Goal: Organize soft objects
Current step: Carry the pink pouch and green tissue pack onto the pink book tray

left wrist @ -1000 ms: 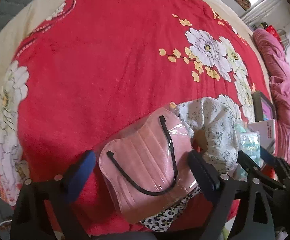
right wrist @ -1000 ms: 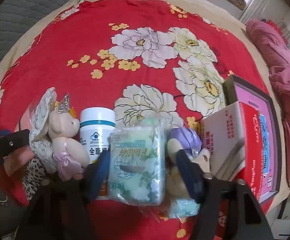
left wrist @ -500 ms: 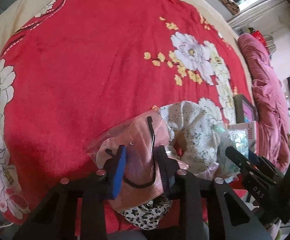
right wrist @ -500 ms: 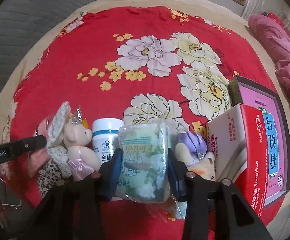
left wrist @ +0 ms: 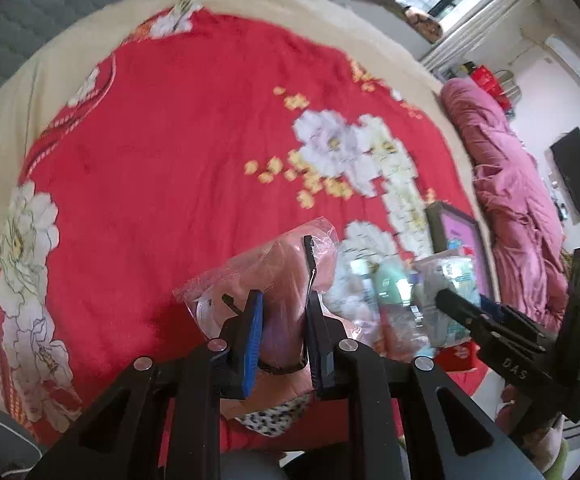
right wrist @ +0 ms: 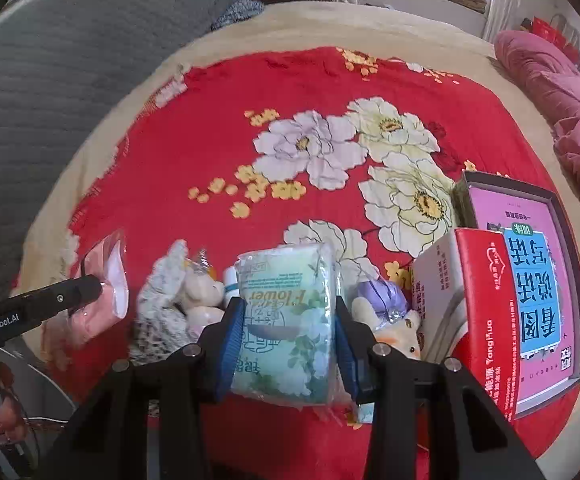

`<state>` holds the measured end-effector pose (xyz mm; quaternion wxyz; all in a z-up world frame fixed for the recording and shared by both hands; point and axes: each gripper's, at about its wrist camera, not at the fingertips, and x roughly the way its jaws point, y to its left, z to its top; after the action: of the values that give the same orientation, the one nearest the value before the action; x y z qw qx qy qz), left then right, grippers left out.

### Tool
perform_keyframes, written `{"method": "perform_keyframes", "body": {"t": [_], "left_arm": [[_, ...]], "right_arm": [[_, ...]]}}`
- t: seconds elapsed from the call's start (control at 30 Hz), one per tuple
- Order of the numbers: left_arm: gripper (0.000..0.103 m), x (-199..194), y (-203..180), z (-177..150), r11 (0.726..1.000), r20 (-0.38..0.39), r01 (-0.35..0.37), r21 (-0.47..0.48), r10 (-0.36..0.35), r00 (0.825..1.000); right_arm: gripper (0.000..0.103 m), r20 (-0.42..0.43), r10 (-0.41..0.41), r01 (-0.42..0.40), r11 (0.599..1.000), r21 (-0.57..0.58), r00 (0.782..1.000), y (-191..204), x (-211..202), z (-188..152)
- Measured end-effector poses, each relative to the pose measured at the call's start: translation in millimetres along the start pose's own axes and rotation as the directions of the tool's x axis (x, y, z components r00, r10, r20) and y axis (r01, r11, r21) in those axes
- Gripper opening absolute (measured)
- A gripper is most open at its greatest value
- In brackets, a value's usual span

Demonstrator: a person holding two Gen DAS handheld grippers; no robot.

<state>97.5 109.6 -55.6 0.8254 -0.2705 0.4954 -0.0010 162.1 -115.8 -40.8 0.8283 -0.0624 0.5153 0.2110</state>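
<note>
A pink face-mask pack (left wrist: 286, 264) in clear plastic is pinched between the blue pads of my left gripper (left wrist: 284, 300), whose jaws are still closing on it, and it hangs above the red floral blanket (left wrist: 162, 160). A green-and-white tissue pack (right wrist: 282, 272) printed "Flower" sits squeezed in my right gripper (right wrist: 288, 308), lifted off the blanket. The right wrist view shows the mask pack (right wrist: 106, 280) at the left, held by the left gripper's fingers (right wrist: 70, 292).
A unicorn plush (right wrist: 202, 292), a floral cloth (right wrist: 162, 280), a white bottle (right wrist: 230, 280) and a purple-capped plush (right wrist: 386, 308) lie below the tissue pack. A red box (right wrist: 478, 300) and a pink book case (right wrist: 530, 260) stand right. A pink quilt (right wrist: 562, 100) borders the blanket.
Both grippers went from wide open to closed, the left on the mask pack and the right on the tissue pack. Both then rose, lifting the packs off the blanket.
</note>
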Motion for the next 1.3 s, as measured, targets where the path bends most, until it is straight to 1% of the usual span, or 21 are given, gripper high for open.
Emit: {"method": "perform_keyframes", "body": {"t": [0.17, 0.23, 0.3, 0.37, 0.47, 0.57, 0.6, 0.67, 0.8, 0.9, 0.97, 1.07, 1.17, 1.23, 1.3], "left_arm": [[0.020, -27.1, -39.6, 5.4, 0.997, 0.036, 0.012, 0.081, -0.015, 0.999], [0.020, -38.2, -64.8, 7.0, 0.992, 0.043, 0.028, 0.123, -0.034, 0.999], [0.020, -48.8, -94.1, 7.3, 0.985, 0.045, 0.025, 0.172, -0.033, 0.998], [0.020, -55.0, -121.3, 7.1, 0.978, 0.036, 0.033, 0.208, -0.041, 0.998], [0.020, -61.2, -160.9, 6.4, 0.969, 0.002, 0.050, 0.240, -0.052, 0.999], [0.020, -62.1, -201.0, 3.4, 0.955, -0.015, 0.080, 0.285, -0.079, 0.997], [0.020, -60.9, -218.5, 1.3, 0.949, -0.020, 0.081, 0.306, -0.079, 0.997], [0.021, -56.0, -244.0, -3.4, 0.937, -0.043, 0.107, 0.332, -0.098, 0.994], [0.021, -32.7, -304.2, -22.2, 0.912, -0.102, 0.150, 0.382, -0.120, 0.988], [0.021, -7.3, -338.6, -40.1, 0.898, -0.135, 0.165, 0.409, -0.120, 0.984], [0.021, 13.0, -359.7, -50.2, 0.886, -0.149, 0.154, 0.438, -0.097, 0.984], [0.021, 50.1, -387.9, -64.3, 0.869, -0.173, 0.127, 0.479, -0.048, 0.984], [0.021, 87.4, -403.8, -68.4, 0.860, -0.230, 0.125, 0.495, -0.009, 0.973], [0.021, 110.0, -412.0, -67.9, 0.849, -0.236, 0.094, 0.520, 0.037, 0.971], [0.021, 133.0, -421.1, -67.7, 0.840, -0.259, 0.080, 0.537, 0.074, 0.963]], "right_arm": [[0.043, 0.047, 0.033, -0.034, 0.999, 0.024, 0.998, -11.9, -36.2, 3.3], [0.043, 0.063, 0.060, -0.063, 0.997, 0.046, 0.996, -22.9, -56.0, 4.9], [0.043, 0.076, 0.082, -0.087, 0.994, 0.064, 0.994, -35.2, -77.0, 5.6], [0.043, 0.090, 0.069, -0.076, 0.994, 0.073, 0.994, -49.9, -100.7, 5.3], [0.043, 0.101, 0.056, -0.065, 0.994, 0.091, 0.993, -74.1, -133.0, 3.8], [0.043, 0.108, 0.044, -0.055, 0.994, 0.098, 0.993, -100.5, -159.5, -0.1], [0.043, 0.108, 0.034, -0.046, 0.993, 0.107, 0.994, -111.4, -168.8, -1.7], [0.043, 0.105, 0.013, -0.025, 0.993, 0.113, 0.994, -130.6, -182.1, -5.5], [0.043, 0.083, -0.019, 0.008, 0.991, 0.132, 0.996, -173.3, -198.4, -14.2], [0.043, 0.063, -0.038, 0.028, 0.988, 0.150, 0.997, -206.5, -198.4, -23.4], [0.043, 0.045, -0.056, 0.048, 0.986, 0.158, 0.997, -227.4, -192.0, -31.6], [0.042, 0.020, -0.062, 0.057, 0.984, 0.171, 0.998, -255.9, -173.1, -43.8], [0.042, -0.004, -0.059, 0.059, 0.979, 0.197, 0.998, -280.6, -144.9, -53.1], [0.042, -0.015, -0.055, 0.057, 0.975, 0.215, 0.998, -295.4, -128.9, -58.9], [0.042, -0.035, -0.050, 0.057, 0.969, 0.241, 0.998, -310.8, -111.2, -63.4]]}}
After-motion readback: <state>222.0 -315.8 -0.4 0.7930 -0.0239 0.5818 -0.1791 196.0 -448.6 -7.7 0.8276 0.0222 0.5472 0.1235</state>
